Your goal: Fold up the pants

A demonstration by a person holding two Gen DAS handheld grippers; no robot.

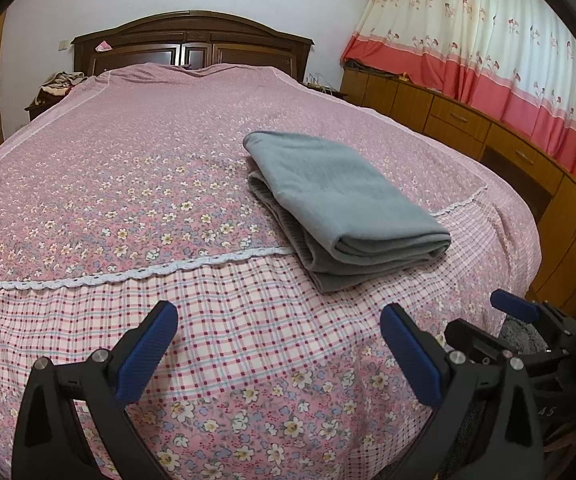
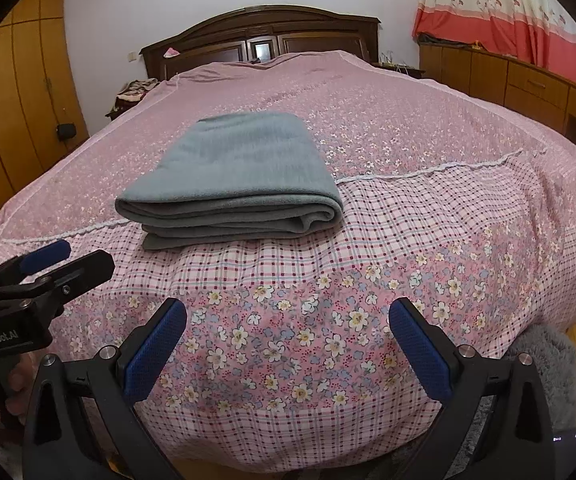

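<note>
Ahead of the blue-padded black left gripper [image 1: 278,344] lay grey folded fleece pants [image 1: 340,204] on a pink floral-and-checked cotton bedspread [image 1: 128,168].

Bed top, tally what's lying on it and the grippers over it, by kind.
Folded grey pants: 1
Grippers, jaws apart and empty: 2, left gripper and right gripper
Total: 3

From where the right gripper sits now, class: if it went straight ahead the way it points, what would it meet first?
Probably the floral bedspread at the foot of the bed. The open right gripper points over it, with the folded grey pants further on and slightly left. Depth is unclear.
</note>
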